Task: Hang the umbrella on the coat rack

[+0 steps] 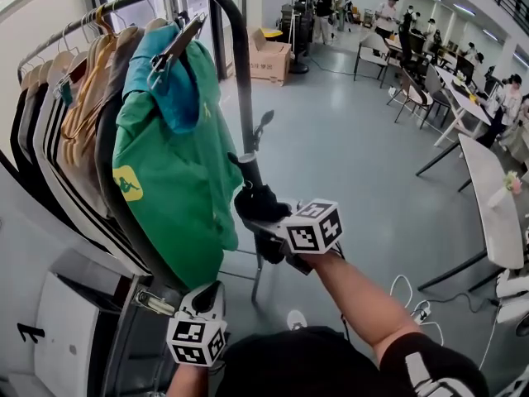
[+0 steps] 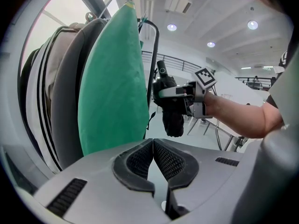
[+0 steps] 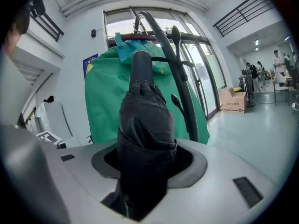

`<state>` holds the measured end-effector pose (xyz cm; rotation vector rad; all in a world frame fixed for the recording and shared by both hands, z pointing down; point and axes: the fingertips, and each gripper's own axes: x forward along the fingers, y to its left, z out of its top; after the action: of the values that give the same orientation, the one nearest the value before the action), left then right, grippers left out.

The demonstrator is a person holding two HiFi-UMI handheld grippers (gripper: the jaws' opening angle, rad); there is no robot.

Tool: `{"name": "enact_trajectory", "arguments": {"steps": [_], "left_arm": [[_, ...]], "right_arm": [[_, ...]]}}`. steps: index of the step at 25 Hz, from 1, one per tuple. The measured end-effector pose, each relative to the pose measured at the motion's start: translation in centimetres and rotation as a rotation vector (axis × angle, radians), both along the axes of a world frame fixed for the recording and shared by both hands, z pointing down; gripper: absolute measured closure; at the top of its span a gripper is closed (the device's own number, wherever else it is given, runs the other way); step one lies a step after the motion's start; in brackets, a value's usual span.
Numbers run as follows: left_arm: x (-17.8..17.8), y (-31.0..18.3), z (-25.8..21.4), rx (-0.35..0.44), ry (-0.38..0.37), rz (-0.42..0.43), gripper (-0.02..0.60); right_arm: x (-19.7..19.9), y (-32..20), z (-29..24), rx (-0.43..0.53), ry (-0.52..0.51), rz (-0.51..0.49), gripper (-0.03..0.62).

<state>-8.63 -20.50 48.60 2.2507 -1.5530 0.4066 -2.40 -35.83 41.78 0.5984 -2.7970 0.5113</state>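
The folded black umbrella (image 1: 260, 203) (image 3: 145, 125) is clamped in my right gripper (image 1: 271, 223) (image 3: 147, 160), which is shut on its fabric body. Its handle end (image 3: 141, 66) points up toward the coat rack's dark curved bar (image 1: 240, 64) (image 3: 161, 31). The umbrella sits beside the rack's upright post, next to a green shirt (image 1: 173, 180) on a hanger. My left gripper (image 1: 211, 294) (image 2: 153, 146) waits low under the green shirt, jaws shut and empty. In the left gripper view, the umbrella (image 2: 172, 118) hangs from the right gripper beside the rack bar (image 2: 154, 55).
Several garments hang along the rack to the left (image 1: 74, 114). A cardboard box (image 1: 269, 56) stands behind the rack. Tables (image 1: 488, 197) and chairs line the right side, with people at the back. Cables and a power strip (image 1: 417, 308) lie on the floor.
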Motion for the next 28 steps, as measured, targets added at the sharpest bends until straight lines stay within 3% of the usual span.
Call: {"name": "enact_trajectory", "arguments": {"steps": [9, 28], "left_arm": [[0.2, 0.1, 0.3, -0.009, -0.001, 0.012, 0.566], [-1.0, 0.2, 0.9, -0.028, 0.010, -0.023, 0.566]], "right_arm": [[1.5, 0.8, 7.0, -0.113, 0.081, 0.045, 0.373], [0.8, -2.8, 12.5, -0.128, 0.160, 0.142, 0.368]]}}
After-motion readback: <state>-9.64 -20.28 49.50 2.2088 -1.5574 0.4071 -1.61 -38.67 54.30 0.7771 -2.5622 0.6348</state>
